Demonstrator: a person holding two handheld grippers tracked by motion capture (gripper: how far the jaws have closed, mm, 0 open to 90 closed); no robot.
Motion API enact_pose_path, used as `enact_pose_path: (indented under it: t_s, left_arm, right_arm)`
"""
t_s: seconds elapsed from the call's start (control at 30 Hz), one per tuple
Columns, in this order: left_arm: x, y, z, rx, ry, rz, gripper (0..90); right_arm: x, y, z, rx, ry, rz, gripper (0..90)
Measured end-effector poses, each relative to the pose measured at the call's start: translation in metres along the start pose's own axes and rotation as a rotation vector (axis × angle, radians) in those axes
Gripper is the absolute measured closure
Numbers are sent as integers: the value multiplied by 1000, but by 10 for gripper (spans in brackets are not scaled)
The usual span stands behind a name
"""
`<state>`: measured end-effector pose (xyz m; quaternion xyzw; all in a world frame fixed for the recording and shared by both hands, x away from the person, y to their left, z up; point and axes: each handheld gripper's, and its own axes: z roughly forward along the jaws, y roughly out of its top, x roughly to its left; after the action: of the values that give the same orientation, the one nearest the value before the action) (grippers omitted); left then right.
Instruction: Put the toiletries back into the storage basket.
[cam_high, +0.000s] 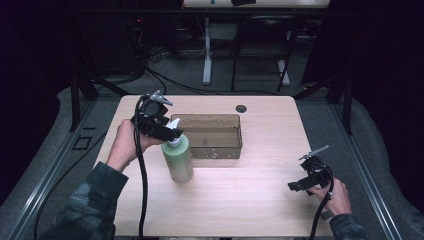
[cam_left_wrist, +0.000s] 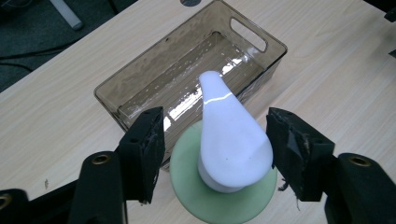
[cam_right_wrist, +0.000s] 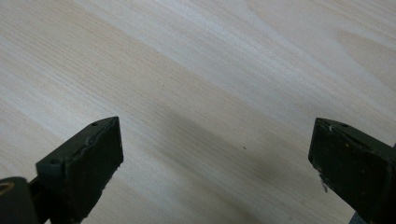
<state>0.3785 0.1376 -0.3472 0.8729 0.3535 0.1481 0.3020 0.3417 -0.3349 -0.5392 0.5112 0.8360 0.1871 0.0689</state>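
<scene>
A pale green bottle with a white pump head stands upright on the wooden table, just left of a smoky clear plastic bin. My left gripper reaches over the bottle's top. In the left gripper view its jaws straddle the pump head above the green shoulder. The right pad lies at the head's edge, and a gap shows on the left side. My right gripper hovers low at the table's right front, open over bare wood.
The bin holds nothing and has a handle slot in its far end. A round cable hole sits near the table's back edge. Desk legs and cables stand on the floor beyond the table.
</scene>
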Motion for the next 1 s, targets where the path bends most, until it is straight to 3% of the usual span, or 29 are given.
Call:
enact_pose_path:
  t_s: [0.43,1.0]
  left_arm:
    - [-3,6,4,22,-15,14,615]
    - [-6,7,2,32,-22,35,624]
  right_arm:
    - [-1,0,-1,-3,2,-1,30]
    - [-1,-1,-2,-6,-3,-1,29]
